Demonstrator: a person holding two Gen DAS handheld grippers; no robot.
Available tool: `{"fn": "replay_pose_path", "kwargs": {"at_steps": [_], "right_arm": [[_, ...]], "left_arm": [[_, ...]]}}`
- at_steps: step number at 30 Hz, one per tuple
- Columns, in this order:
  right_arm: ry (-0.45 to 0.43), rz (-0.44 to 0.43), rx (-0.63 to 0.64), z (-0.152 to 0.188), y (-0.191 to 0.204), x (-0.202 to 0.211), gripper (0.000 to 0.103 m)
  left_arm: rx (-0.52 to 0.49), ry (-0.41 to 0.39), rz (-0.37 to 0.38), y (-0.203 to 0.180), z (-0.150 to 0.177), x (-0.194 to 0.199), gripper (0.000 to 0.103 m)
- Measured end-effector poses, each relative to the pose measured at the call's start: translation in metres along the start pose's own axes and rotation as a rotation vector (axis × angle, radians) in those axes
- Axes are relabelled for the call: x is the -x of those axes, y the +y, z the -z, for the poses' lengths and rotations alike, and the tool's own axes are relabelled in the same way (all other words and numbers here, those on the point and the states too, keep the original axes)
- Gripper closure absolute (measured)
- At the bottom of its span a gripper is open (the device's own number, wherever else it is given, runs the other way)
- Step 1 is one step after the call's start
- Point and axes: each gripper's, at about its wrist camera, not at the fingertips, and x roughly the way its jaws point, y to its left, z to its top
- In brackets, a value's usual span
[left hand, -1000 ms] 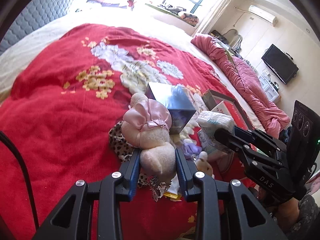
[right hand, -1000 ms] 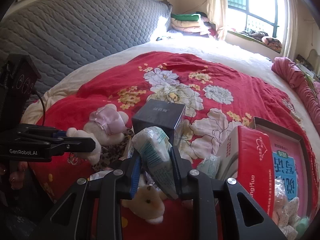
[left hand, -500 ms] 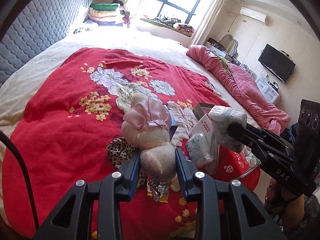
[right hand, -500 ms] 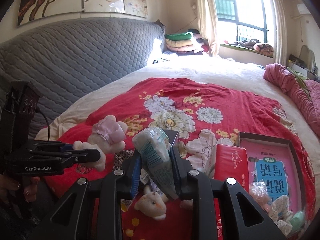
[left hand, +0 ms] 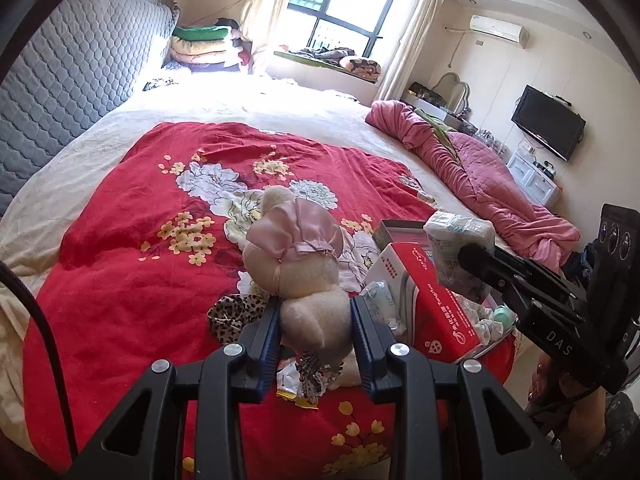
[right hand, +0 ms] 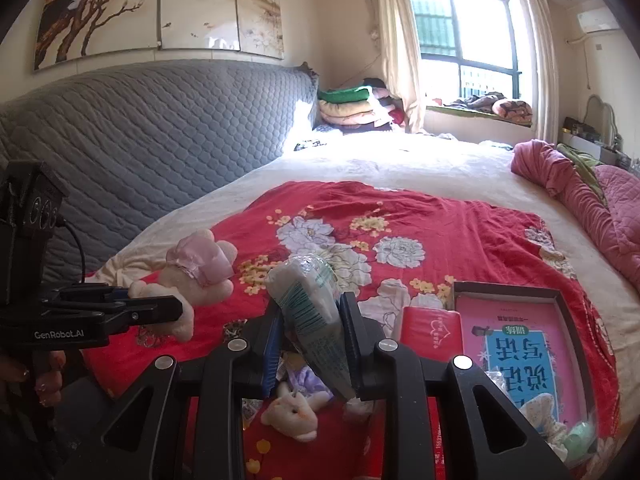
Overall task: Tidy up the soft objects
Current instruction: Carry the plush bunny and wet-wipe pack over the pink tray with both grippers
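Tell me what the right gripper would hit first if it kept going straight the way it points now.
Probably the red floral quilt. The right gripper, shut on a clear-wrapped white tissue pack, points over it, with nothing else visibly ahead; depth is uncertain.

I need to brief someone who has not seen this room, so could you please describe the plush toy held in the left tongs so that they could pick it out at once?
Start at the red floral blanket on the bed. Above its near edge the left tongs clamp a cream plush toy by its lower end. Unlike the smaller cream plush lying on the blanket, it wears a shiny pink satin cap.
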Motion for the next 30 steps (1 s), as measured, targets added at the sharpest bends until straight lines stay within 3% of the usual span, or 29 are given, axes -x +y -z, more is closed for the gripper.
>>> {"fn": "replay_pose_path", "kwargs": {"at_steps": [18,30], "right_arm": [[-0.107,0.101,-0.197,0.003,-0.082,0.054,0.075],[-0.138,0.189,-0.258,0.009,-0.119,0.085,0.075]], "left_arm": [[-0.124,0.022,0.049,-0.085,-0.017,-0.008,0.069],[-0.183,0.039,0.069,-0.143,-0.033,-0.031,0.069]]}}
